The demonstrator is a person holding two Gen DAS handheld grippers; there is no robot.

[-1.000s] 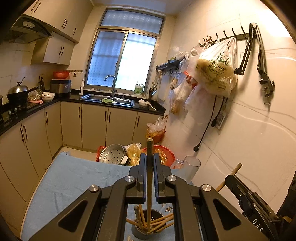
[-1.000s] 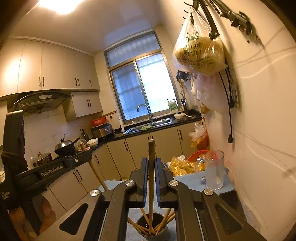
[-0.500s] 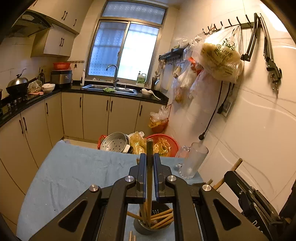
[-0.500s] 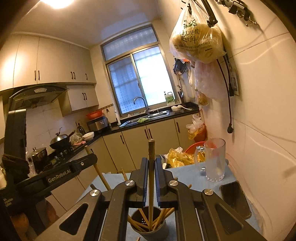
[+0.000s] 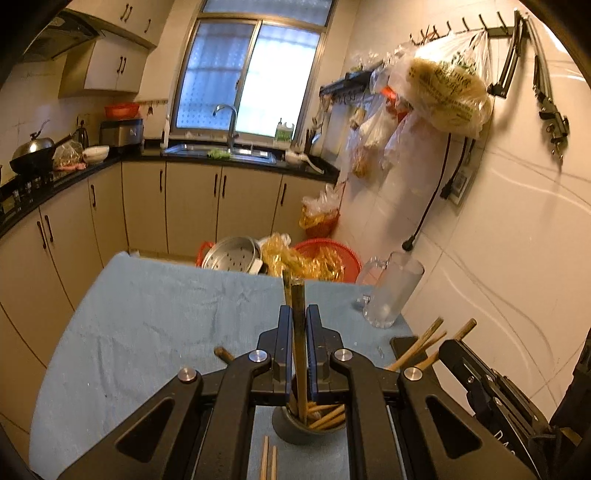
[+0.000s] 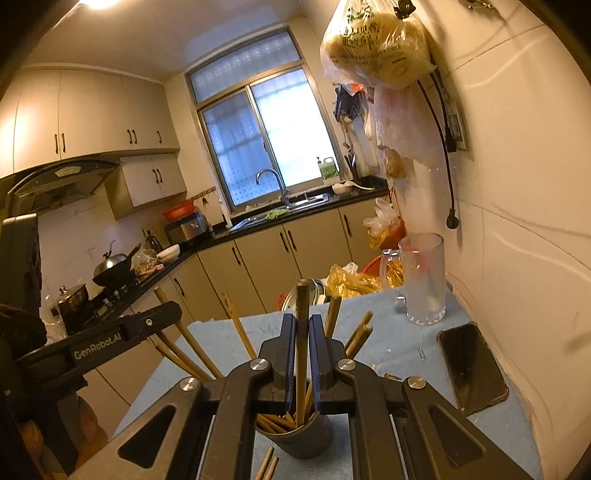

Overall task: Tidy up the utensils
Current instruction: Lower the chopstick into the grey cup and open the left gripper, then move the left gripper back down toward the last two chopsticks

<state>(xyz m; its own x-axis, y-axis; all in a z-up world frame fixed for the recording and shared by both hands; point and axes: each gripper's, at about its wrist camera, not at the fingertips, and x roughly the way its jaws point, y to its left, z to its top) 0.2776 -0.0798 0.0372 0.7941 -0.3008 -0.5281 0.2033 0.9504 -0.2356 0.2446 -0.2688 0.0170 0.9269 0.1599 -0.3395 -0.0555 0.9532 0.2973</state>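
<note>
Warm yellowish indoor light fills both views. In the right wrist view, a ceiling lamp (image 6: 96,3) burns out to white at the upper left edge. The window (image 5: 251,77) admits cool bluish daylight; its panes are overexposed, and detail behind them is lost. The wall tiles (image 5: 517,229) show soft sheen without hard glare. Each black claw (image 5: 299,321) stands dark against the blue tabletop (image 5: 155,314) and casts only faint shadow. Fisheye distortion bends cabinets and walls toward the frame edges, and black vignetting fills the corners. Focus is sharp near the centre and softens slightly at the periphery.
</note>
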